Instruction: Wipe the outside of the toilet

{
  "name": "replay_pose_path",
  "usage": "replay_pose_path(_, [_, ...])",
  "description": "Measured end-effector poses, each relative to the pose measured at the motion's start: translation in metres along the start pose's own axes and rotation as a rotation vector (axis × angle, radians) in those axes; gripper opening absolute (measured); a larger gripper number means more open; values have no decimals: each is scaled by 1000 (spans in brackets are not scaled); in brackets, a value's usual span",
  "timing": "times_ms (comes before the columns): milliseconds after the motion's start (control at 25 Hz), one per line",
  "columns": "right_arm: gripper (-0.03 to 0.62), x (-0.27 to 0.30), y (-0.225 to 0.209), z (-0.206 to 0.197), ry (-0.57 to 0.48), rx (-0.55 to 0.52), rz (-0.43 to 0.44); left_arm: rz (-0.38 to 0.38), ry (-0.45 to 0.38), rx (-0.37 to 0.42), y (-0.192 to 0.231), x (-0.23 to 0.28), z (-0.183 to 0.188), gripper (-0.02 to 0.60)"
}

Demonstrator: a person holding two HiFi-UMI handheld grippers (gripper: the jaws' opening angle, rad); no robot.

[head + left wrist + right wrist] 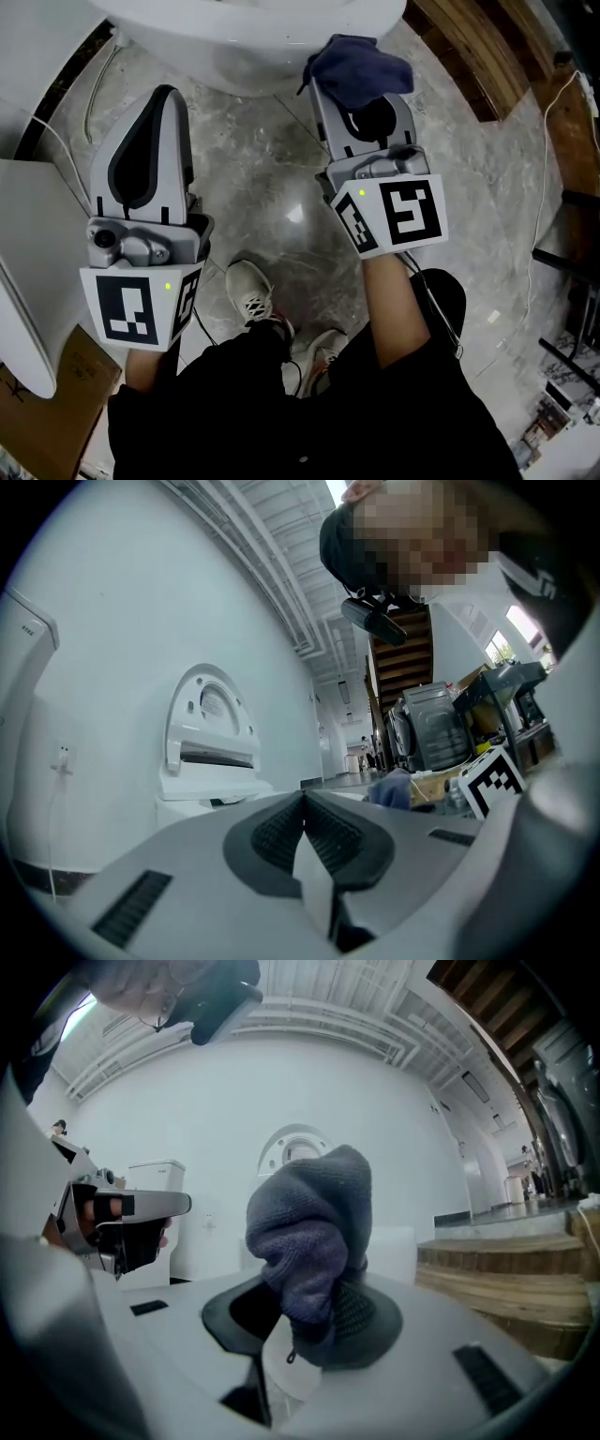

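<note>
Dark blue-grey knitted cloth (358, 64), soft and bunched into a lump, sits at 1 o'clock in the head view, right at the lower edge of the glossy white rounded ceramic toilet bowl (253, 37), which fills 12 o'clock; can't tell whether cloth and bowl touch. Right gripper (361, 98), grey moulded plastic with a marker cube, has its black ribbed fingers (367, 1314) pinched on the cloth's lower end. In the right gripper view, the cloth (309, 1241) stands up from between them, and most of the wad bulges above and past the tips. Left gripper (161, 108), same grey plastic, sits at 9 o'clock over the floor, well apart from the cloth. Its ribbed dark fingers (272, 834) are pressed together at the tips with nothing between. Floor is polished grey marbled tile (281, 187) with glare. Brown wooden steps (469, 47) at 2 o'clock. White mesh sneakers (251, 292) at 6 o'clock.
</note>
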State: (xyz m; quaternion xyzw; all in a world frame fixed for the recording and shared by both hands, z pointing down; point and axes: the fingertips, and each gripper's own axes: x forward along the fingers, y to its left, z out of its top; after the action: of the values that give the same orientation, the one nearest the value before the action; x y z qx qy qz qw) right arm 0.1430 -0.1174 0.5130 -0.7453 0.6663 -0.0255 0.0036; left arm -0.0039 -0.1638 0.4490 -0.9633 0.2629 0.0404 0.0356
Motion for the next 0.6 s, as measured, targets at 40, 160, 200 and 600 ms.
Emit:
replay_pose_path(40, [112, 0, 0, -3, 0, -3, 0, -1, 4, -3, -1, -1, -4, 11])
replay_pose_path(160, [110, 1, 0, -13, 9, -7, -5, 3, 8, -10, -2, -1, -15, 12])
replay_pose_path(200, [110, 3, 0, -18, 12, -11, -8, 3, 11, -12, -2, -2, -18, 12])
replay_pose_path(600, [109, 14, 4, -61, 45, -13, -14, 4, 42, -52, -1, -11, -45, 11])
